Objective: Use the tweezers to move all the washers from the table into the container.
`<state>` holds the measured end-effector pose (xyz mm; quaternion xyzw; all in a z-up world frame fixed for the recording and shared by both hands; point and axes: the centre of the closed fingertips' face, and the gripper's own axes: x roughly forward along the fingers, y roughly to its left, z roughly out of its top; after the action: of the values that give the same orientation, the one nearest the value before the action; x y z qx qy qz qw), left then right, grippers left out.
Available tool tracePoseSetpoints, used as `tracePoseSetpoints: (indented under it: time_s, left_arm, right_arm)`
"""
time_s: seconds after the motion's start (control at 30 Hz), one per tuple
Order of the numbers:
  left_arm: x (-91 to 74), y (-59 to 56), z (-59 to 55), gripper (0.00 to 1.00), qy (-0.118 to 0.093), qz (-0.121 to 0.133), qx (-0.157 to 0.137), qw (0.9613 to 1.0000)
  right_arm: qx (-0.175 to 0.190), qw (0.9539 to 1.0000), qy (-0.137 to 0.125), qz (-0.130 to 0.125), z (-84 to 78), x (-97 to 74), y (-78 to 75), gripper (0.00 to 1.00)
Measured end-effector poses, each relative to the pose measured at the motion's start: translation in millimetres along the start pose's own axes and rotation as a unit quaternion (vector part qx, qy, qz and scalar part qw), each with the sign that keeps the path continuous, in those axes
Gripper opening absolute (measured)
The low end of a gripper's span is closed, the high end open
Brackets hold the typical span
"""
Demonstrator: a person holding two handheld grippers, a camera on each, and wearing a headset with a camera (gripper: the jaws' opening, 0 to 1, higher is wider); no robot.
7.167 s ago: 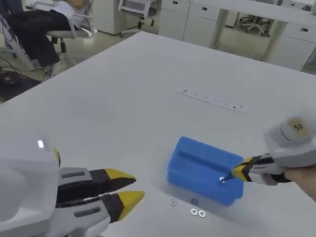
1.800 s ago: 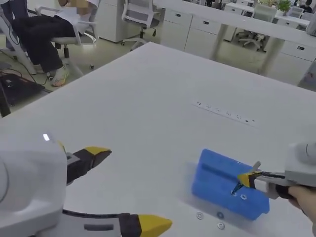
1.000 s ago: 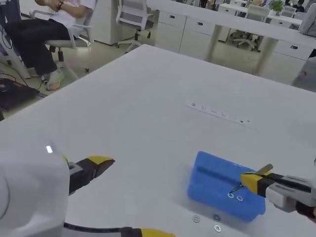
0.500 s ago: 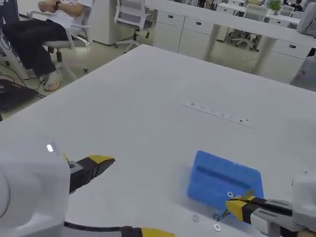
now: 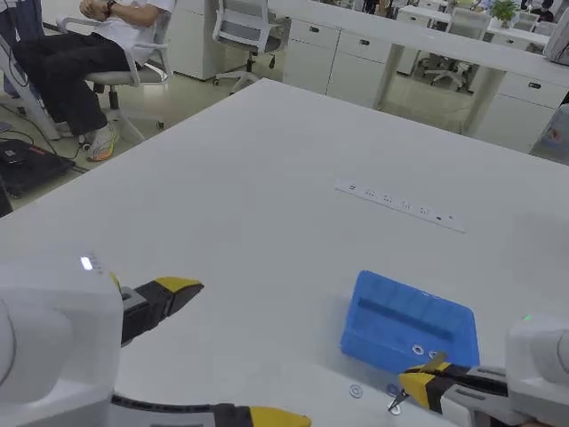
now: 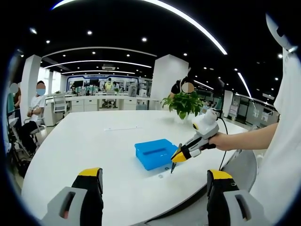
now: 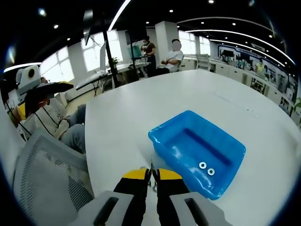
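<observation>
The right tongs (image 5: pixel 414 386) have come off the blue container (image 5: pixel 373 302) and dropped to the strip of worktop (image 5: pixel 267 196) between the container and the near edge. A second ago they hung over the container's inside. They are pinched narrow on the tweezers (image 5: pixel 397 400), whose tip now points down among the loose washers (image 5: pixel 356 390) there.

Two washers in the container (image 5: pixel 418 350) lie side by side on its floor, toward its near wall. About seven seconds back only one was being lowered in, so a second drop looks finished and the next pick is starting.

Three washers seem to be left on the worktop, just beside the container's near wall. One sits right at the tweezer tip, and the head view is too small to tell whether it is gripped yet.

The left tongs (image 5: pixel 228 351) stand wide apart and hold nothing, well off to the left of the container. They were narrow seven seconds ago and have had no part in the work.
</observation>
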<state>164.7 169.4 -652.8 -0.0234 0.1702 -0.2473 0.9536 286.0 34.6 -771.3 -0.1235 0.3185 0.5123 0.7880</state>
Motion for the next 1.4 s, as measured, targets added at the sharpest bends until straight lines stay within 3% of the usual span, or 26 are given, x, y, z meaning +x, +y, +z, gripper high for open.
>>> tracePoseSetpoints:
  time_s: [0.1,0.17,0.3,0.53,0.77,1.07,1.23,1.4]
  left_arm:
    - [-0.5,-0.3,0.0,0.94,0.000,0.000,0.000,1.0000]
    - [-0.7,-0.2,-0.1,0.93,0.000,0.001,0.000,1.0000]
    - [-0.6,-0.4,-0.7,0.93,0.001,0.001,0.001,1.0000]
    - [2.0,-4.2,-1.4,0.93,0.003,-0.004,0.000,1.0000]
    - [-0.7,0.1,-7.1,0.92,0.008,-0.002,-0.004,1.0000]
    - [-1.6,4.5,-5.6,0.92,0.001,-0.009,-0.008,0.9999]
    - [-1.0,6.2,-5.5,0.92,0.002,-0.018,-0.004,0.9998]
    - [-2.4,14.9,-6.8,0.92,0.004,-0.025,-0.004,0.9997]
  right_arm:
    - [-0.010,0.9999,0.009,-0.008,-3.5,0.2,-2.0,0.03]
    - [-0.006,1.0000,0.001,-0.004,-2.4,0.7,-0.6,0.03]
    - [-0.018,0.9997,0.015,-0.003,-4.0,1.4,0.5,0.03]
    - [-0.018,0.9997,0.016,0.006,-3.4,3.1,6.6,0.03]
    - [-0.029,0.9993,0.024,0.006,-1.0,6.4,10.0,0.03]
    - [-0.051,0.9983,0.027,0.000,-2.9,9.0,16.4,0.02]
    - [-0.011,0.9998,0.018,-0.001,0.2,8.6,15.2,0.02]
    - [0.021,0.9995,-0.023,-0.007,24.1,-1.0,8.4,0.02]
